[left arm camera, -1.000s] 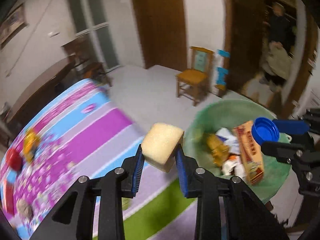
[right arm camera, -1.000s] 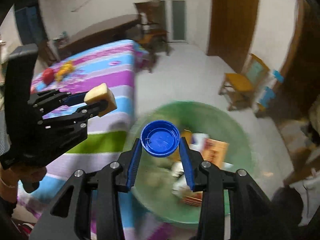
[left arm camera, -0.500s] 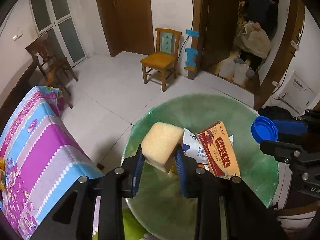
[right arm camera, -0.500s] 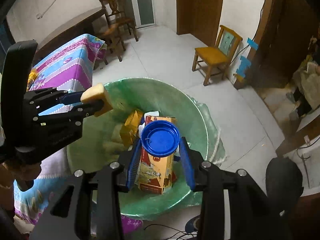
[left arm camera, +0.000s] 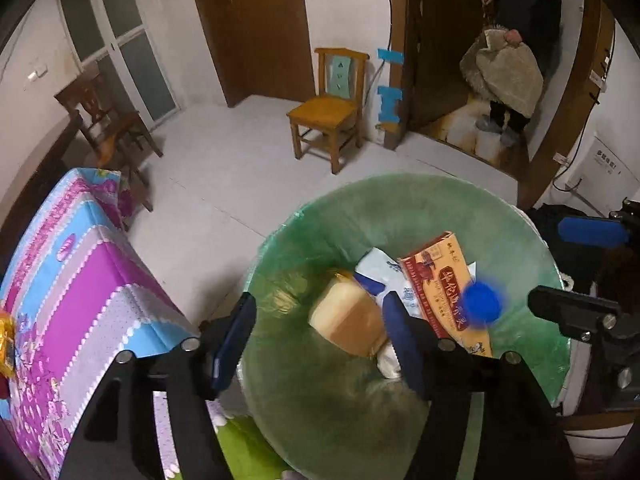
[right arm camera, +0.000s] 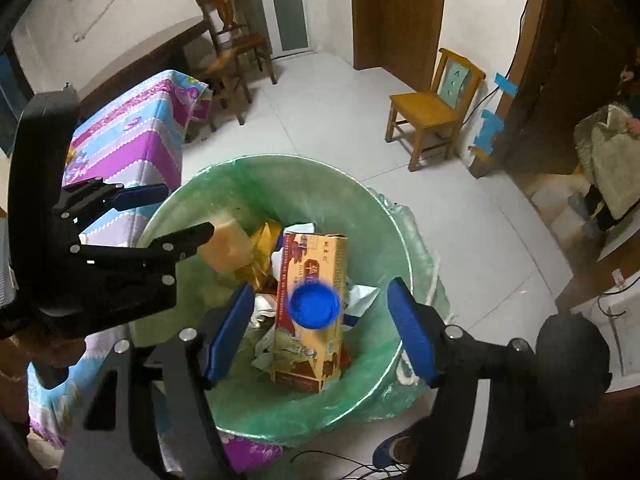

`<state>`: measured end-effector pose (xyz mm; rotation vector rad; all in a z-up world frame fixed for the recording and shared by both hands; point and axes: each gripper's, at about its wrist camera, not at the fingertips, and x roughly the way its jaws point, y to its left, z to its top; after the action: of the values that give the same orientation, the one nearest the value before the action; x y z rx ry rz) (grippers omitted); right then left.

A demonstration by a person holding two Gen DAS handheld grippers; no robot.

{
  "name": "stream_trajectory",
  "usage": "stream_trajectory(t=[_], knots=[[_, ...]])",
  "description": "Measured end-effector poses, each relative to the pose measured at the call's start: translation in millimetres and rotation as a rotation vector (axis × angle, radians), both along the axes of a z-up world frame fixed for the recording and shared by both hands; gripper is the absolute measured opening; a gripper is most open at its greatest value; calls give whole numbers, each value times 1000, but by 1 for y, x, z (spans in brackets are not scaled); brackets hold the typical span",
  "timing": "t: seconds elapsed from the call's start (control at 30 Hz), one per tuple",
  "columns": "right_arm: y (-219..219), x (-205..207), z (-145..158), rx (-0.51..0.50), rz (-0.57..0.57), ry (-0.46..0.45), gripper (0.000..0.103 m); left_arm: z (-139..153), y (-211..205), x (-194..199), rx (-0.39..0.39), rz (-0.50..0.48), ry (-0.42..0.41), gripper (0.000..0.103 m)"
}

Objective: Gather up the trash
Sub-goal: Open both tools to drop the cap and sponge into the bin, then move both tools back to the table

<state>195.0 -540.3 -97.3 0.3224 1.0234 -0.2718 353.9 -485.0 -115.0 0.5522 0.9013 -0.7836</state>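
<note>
Two grippers of mine hang over the green-lined trash bin point(right arm camera: 384, 216), which I take as my landmark. Beside the bin, on its far left in the right wrist view, runs the table with the striped pink, purple and blue cloth point(right arm camera: 132, 140), its corner close against the rim. Beyond the bin, well apart across the pale floor, stands a small yellow wooden chair point(left arm camera: 330, 110) near the doorway, where a person point(left arm camera: 516, 40) holds a grey cloth.

Inside the bin, an orange carton point(right arm camera: 310, 304) stands nearly upright against crumpled white wrappers and a yellow packet.

My left gripper point(left arm camera: 316, 330) sits above the bin's near-left part. Its jaws have just been opening and now stand released; the yellow sponge point(left arm camera: 348, 318) lies between them, blurred, no longer squeezed on both sides, though whether it brushes the right pad I cannot tell.

My right gripper point(right arm camera: 320, 332) is above the bin's near side. Its jaws have likewise just been opening and stand spread wide. The blue bottle cap point(right arm camera: 315, 305), blurred, is loose between them in front of the carton, touching neither pad.
</note>
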Motion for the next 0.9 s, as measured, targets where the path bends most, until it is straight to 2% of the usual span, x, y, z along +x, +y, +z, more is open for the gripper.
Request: stream_trajectory(t=[0.27, 0.47, 0.53, 0.7, 0.9], knots=[[6, -3, -5, 13, 15, -7, 66, 3, 21, -9, -3, 24, -45, 66], [21, -8, -4, -4, 19, -34, 66, 6, 44, -17, 20, 87, -145, 66], [25, -13, 0, -17, 2, -69, 66, 10, 56, -18, 21, 123, -194, 66], [44, -32, 19, -92, -39, -224, 66, 24, 89, -24, 7, 202, -302, 67], [73, -41, 32, -134, -94, -365, 70, 39, 143, -32, -34, 300, -337, 74]])
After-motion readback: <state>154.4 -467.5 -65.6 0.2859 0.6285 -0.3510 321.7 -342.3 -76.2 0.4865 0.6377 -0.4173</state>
